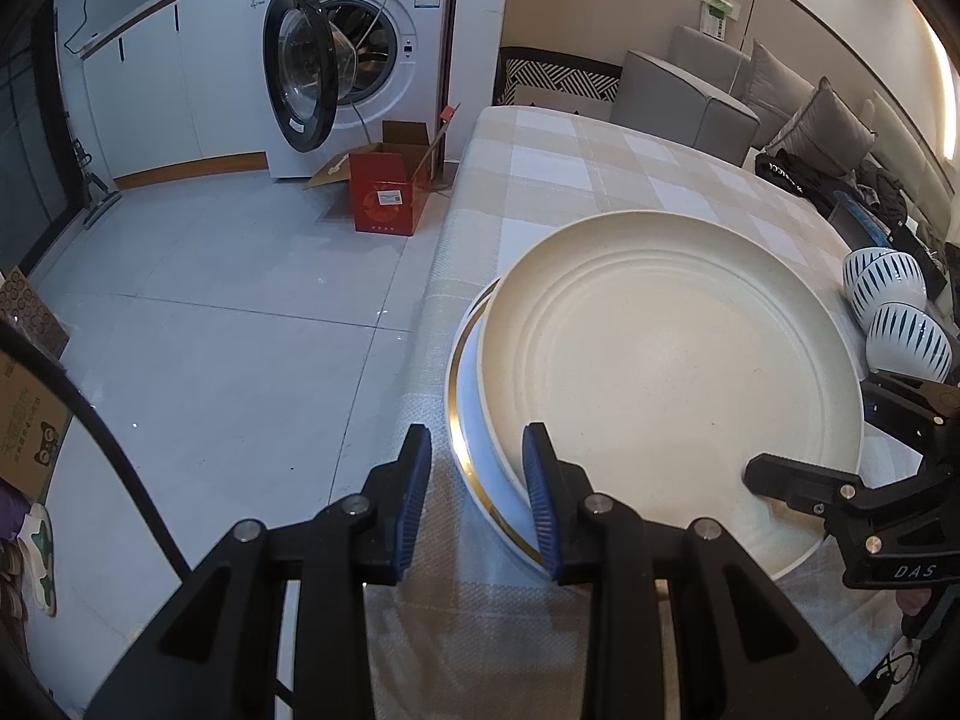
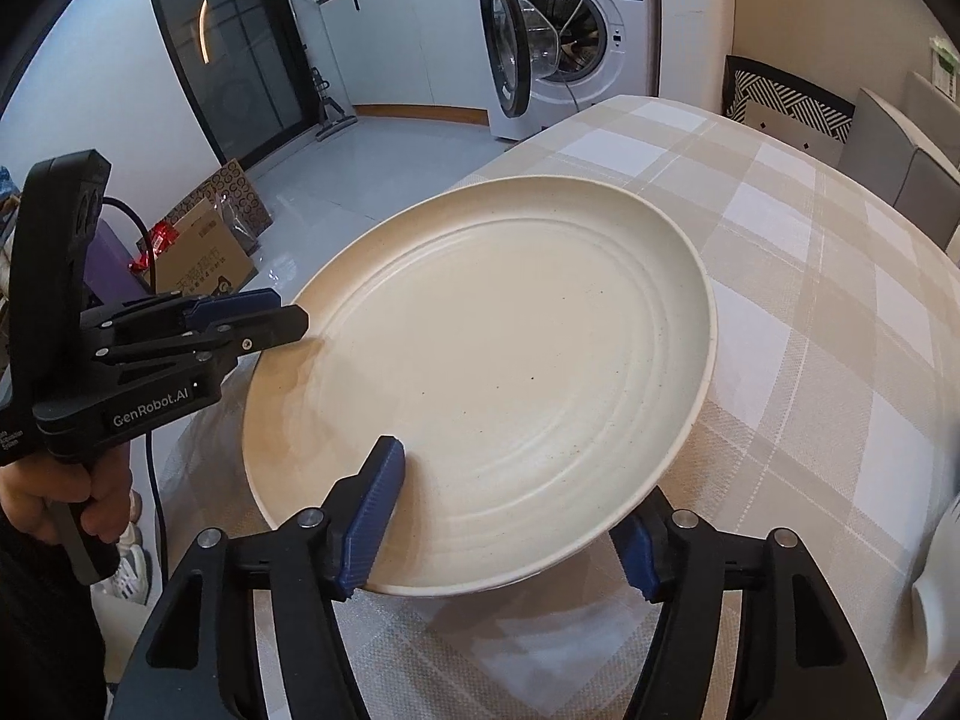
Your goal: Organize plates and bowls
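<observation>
A large cream plate point(image 1: 672, 360) point(image 2: 510, 372) lies on a white gold-rimmed plate point(image 1: 474, 450), set off to its right, on the checked tablecloth point(image 1: 570, 174). My left gripper point(image 1: 477, 438) point(image 2: 291, 309) stands at the plates' left rim. Its jaws are narrowly open and only cloth shows between them. My right gripper point(image 2: 516, 480) point(image 1: 810, 426) is open wide across the cream plate's near rim. One pad rests over the plate's top and the other sits below the rim. Two blue-striped white bowls point(image 1: 888, 300) stand to the right of the plates.
The table's edge point(image 1: 438, 276) drops to a tiled floor just left of the plates. On the floor are a red box point(image 1: 387, 198) and a washing machine with its door open point(image 1: 336, 60). A grey sofa point(image 1: 690, 96) stands behind the table. A hand point(image 2: 60, 504) holds the left gripper's handle.
</observation>
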Demonstrator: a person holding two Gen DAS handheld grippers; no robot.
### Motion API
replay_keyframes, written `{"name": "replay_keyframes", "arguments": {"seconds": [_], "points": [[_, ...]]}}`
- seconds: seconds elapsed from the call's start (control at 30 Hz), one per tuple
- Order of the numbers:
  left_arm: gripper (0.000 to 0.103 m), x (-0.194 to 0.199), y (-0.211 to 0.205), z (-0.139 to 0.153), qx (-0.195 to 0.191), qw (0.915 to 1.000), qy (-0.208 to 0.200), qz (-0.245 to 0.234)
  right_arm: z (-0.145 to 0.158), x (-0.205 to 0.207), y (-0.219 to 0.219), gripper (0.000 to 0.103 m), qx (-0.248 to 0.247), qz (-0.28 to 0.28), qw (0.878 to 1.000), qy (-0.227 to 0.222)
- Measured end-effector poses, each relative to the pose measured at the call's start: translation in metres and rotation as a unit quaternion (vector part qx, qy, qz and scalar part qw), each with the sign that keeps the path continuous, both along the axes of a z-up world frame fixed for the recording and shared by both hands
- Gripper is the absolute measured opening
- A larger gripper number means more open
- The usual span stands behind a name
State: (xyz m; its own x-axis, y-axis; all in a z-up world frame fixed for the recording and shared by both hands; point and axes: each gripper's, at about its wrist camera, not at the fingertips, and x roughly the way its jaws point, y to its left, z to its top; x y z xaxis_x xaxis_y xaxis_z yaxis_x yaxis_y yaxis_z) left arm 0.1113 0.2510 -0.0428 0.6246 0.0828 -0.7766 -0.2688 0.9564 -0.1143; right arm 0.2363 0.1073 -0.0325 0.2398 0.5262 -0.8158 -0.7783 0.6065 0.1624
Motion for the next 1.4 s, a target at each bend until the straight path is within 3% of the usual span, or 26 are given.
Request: {"name": "replay_keyframes", "arguments": {"seconds": [0.13,0.27,0.4,0.9,1.27,1.4], "points": [[0.033,-0.001,0.000,0.000,-0.002,1.0000,0.001,0.002,-0.002,-0.002,0.004,0.074,-0.015,0.015,1.000,0.006],[0.042,0.000,0.002,-0.001,-0.007,1.0000,0.003,0.005,-0.004,0.002,0.002,0.077,-0.027,0.017,0.999,0.023],[0.049,-0.003,0.004,0.001,-0.010,0.9999,-0.003,0.007,-0.005,0.005,-0.004,0.087,-0.039,0.011,0.999,0.006],[0.052,-0.003,0.005,-0.003,-0.011,0.9998,0.010,0.015,-0.008,-0.004,0.008,0.088,-0.025,0.038,0.999,0.009],[0.056,-0.011,-0.007,0.014,-0.009,0.9999,-0.007,0.011,0.016,0.005,-0.039,0.092,0.035,-0.013,0.999,-0.006],[0.061,-0.016,-0.025,0.027,0.011,0.9997,-0.020,-0.001,0.026,0.005,-0.066,0.099,0.062,-0.029,0.998,-0.016]]}}
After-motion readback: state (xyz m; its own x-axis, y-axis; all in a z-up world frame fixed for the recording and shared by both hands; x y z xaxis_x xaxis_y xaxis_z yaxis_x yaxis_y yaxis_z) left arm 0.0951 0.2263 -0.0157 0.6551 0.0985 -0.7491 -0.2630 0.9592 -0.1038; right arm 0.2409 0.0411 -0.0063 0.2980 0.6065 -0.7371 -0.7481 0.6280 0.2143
